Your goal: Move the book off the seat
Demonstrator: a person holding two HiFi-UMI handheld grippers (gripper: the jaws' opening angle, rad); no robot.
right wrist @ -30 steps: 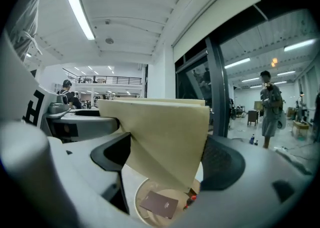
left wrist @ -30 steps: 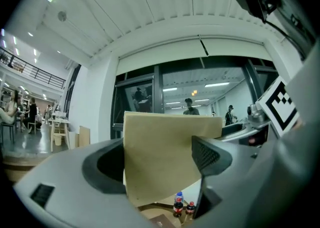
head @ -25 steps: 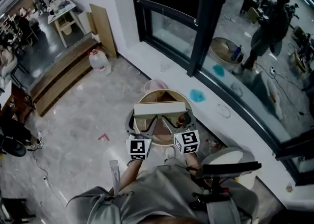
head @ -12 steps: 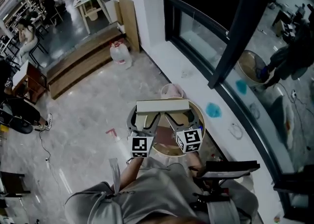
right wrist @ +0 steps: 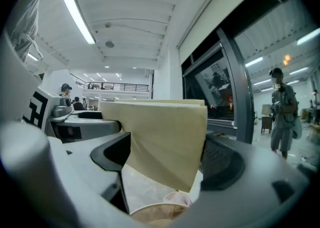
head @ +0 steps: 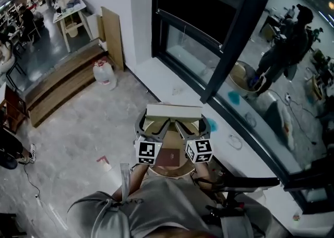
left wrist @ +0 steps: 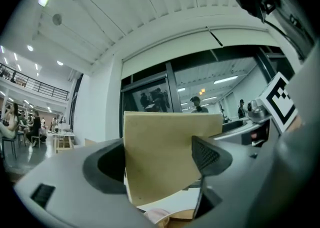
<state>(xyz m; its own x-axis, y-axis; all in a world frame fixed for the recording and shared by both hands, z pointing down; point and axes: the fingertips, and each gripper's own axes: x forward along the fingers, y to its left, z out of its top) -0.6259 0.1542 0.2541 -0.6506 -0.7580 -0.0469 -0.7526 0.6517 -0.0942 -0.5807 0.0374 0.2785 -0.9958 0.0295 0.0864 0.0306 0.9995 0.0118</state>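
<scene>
You have the book (head: 174, 110) up in the air between both tools. The left gripper (head: 154, 123) has its jaws clamped on one end of the tan cover and the right gripper (head: 190, 123) has its jaws clamped on the other, so the book hangs level across the two. It sits above the far edge of the round wooden seat (head: 168, 169), clear of its top, with your arms reaching over the seat from behind. In both gripper views something small and pinkish shows just below the book; it is too blurred to identify. Close at your right is a black chair arm (head: 245, 182). Just past the book runs a white window ledge (head: 172, 83) with a teal patch (head: 211, 125) on it, and above that stands a dark-framed window (head: 219, 38) in whose glass a standing person (head: 284, 44) shows. To your left the grey marble floor (head: 78, 132) lies open, with a small red mark (head: 103, 161) on it. Farther off are a water jug (head: 104, 73), a wooden board (head: 113, 36) leaning on the white wall, low wooden steps (head: 57, 88) and a white table (head: 70, 15) in the room beyond.
</scene>
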